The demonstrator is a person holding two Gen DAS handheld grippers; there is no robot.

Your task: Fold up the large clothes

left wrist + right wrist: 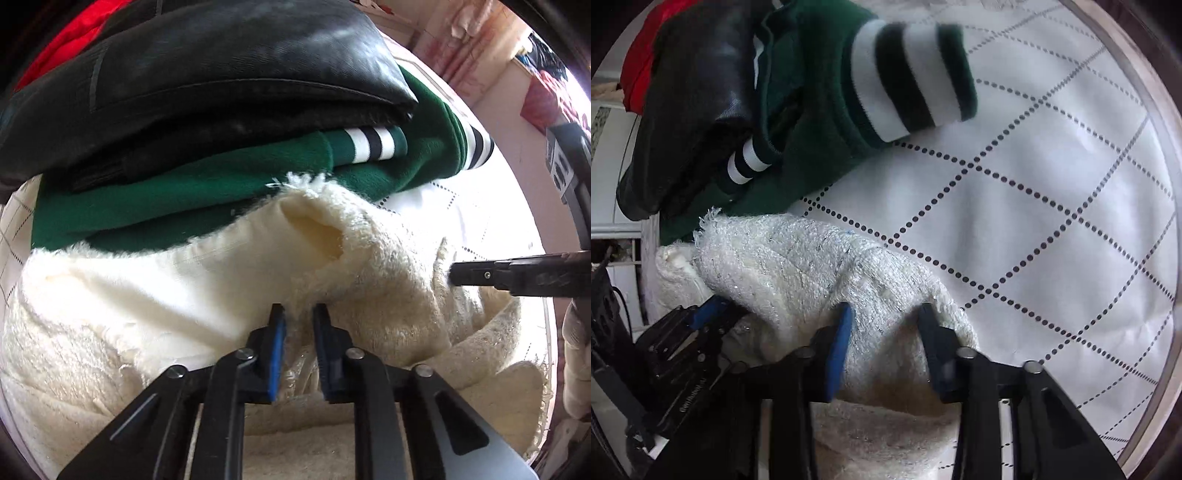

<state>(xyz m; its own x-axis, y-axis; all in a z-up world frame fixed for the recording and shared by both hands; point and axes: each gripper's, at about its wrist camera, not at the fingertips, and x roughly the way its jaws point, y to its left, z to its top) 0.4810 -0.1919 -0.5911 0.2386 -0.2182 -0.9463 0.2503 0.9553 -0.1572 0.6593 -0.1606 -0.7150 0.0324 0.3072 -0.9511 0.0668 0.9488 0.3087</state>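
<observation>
1. Left wrist view: a fluffy cream garment (207,291) is seen bunched in the foreground, and a fold of it is pinched between the nearly closed fingers of the left gripper (299,314).
2. The lower part of this garment is hidden behind the gripper's black linkage.
3. Behind it, a stack of folded clothes is seen: a green sweater (207,192) with black-and-white striped cuffs, a black leather jacket (221,62) on top, and a red item (62,44) cut off at the frame edge.
4. Right wrist view: a thick bundle of the cream garment (798,258) is held between the right gripper (884,314) fingers, which are spread around it.
5. The left gripper (713,306) is seen at the lower left, partly buried in the fabric.
6. A white tablecloth (1052,221) with dotted grid lines lies beneath everything; its far edge is washed out by glare.
</observation>
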